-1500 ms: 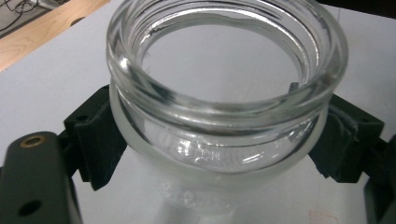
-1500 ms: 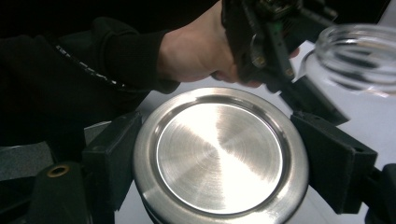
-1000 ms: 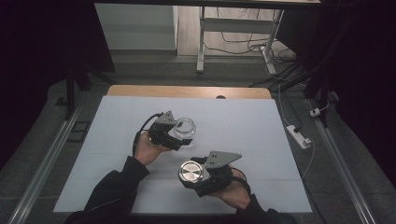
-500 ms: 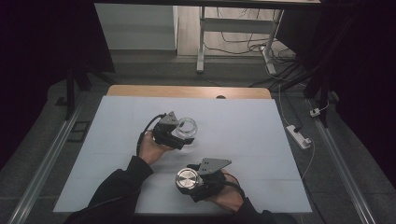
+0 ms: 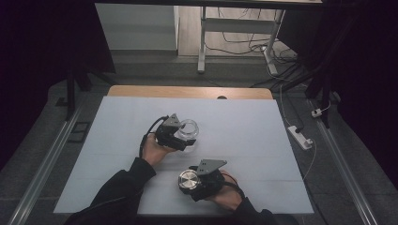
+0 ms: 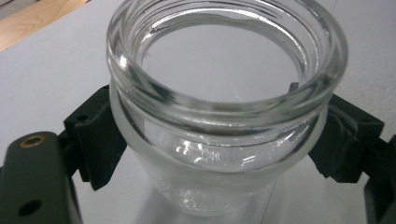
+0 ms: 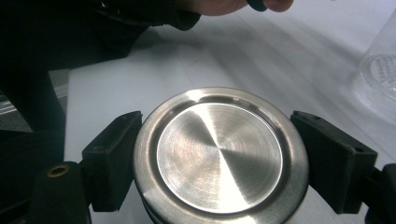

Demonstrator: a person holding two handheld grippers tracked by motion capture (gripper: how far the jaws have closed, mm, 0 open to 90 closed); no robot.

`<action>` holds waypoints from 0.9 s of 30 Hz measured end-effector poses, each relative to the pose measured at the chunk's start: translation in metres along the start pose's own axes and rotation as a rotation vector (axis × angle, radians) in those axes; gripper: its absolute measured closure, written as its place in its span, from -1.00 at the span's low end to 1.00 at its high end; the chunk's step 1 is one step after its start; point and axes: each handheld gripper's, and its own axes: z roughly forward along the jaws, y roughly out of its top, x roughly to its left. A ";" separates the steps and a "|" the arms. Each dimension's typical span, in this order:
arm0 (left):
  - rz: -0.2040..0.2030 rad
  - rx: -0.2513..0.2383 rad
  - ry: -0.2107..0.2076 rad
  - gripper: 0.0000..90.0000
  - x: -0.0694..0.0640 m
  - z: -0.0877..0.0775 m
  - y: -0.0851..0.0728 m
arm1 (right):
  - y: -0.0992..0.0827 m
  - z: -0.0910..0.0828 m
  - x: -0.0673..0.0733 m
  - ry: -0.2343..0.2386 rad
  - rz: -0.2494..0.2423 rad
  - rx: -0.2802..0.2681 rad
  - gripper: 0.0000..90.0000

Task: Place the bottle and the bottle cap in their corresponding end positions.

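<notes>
Glass jar (image 6: pixel 224 116) base cut off by frame bottom; metal lid (image 7: pixel 219 156) lower rim cropped.

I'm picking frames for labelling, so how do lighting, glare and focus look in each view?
High view: dim, with black surroundings, though the pale grey table sheet is evenly lit. Left gripper view: bright, and the clear glass jar is soft at its near rim, with small glints. Right gripper view: the round brushed-steel lid is sharp, with fan-shaped glare.

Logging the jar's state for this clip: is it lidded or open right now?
Open. The glass jar, clamped in the left gripper, has a bare threaded mouth; the metal lid sits apart in the right gripper.
</notes>
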 end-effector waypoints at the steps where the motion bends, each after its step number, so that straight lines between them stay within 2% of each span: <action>1: -0.001 0.000 0.001 -0.65 0.000 0.001 -0.001 | 0.000 0.001 0.000 -0.002 0.001 0.005 -0.57; 8: -0.007 -0.001 0.014 -0.65 0.000 0.006 -0.004 | -0.003 0.012 -0.003 -0.009 -0.001 0.054 -0.58; 12: -0.001 0.013 0.011 -0.65 0.000 0.010 -0.006 | -0.003 0.019 -0.003 -0.020 -0.005 0.106 -0.58; 17: 0.001 0.014 0.011 -0.65 -0.001 0.012 -0.007 | -0.003 0.020 -0.005 -0.021 0.013 0.129 -0.59; 21: -0.001 0.008 0.013 -0.66 -0.001 0.012 -0.008 | -0.003 0.021 -0.004 -0.029 0.000 0.143 -0.60; 27: -0.012 0.008 -0.002 -0.67 0.000 0.012 -0.008 | -0.002 0.020 -0.004 -0.041 0.022 0.141 -0.75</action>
